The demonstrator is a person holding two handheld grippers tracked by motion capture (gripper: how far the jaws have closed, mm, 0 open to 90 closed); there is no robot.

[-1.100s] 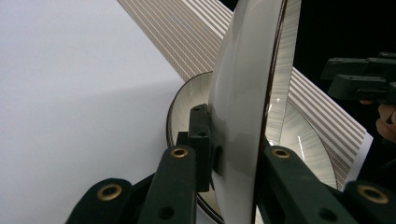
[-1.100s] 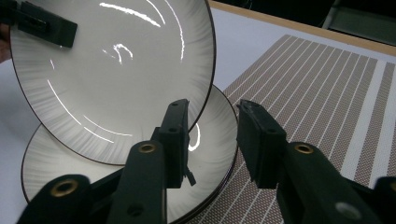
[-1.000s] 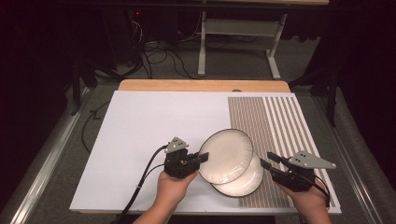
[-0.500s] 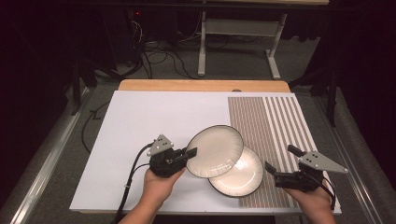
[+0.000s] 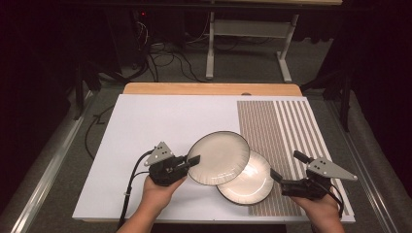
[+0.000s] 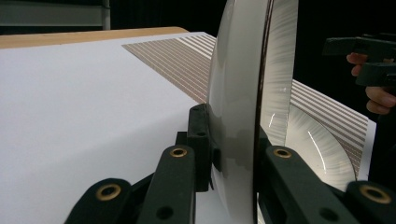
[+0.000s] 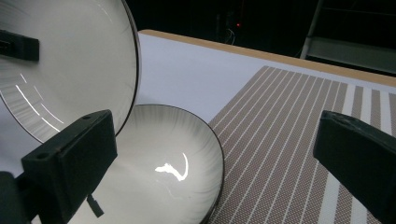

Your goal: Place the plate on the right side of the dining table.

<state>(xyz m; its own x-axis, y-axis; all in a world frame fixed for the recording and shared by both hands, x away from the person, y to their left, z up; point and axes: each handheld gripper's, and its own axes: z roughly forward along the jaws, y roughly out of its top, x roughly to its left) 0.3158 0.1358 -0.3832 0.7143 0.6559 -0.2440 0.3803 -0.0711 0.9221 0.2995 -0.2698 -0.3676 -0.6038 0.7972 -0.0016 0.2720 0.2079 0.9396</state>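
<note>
Left gripper [image 5: 194, 160] is clamped on the rim of the top plate [image 5: 218, 158], lifted & tilted near the table's front edge. Keep the squeeze firm, carry it slow, away from the bottom plate [image 5: 250, 182]. Right gripper [image 5: 284, 170] jaws just opened wide, nothing between them. Both hands low, reaching in from the front.

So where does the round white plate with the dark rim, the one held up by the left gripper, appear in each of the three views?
High view: the lifted white plate sits below centre, overlapping the lower plate.
Left gripper view: it stands edge-on at centre, its rim pinched by the left gripper.
Right gripper view: it is at top left.
Shared landmark: the brown striped mat.
</note>
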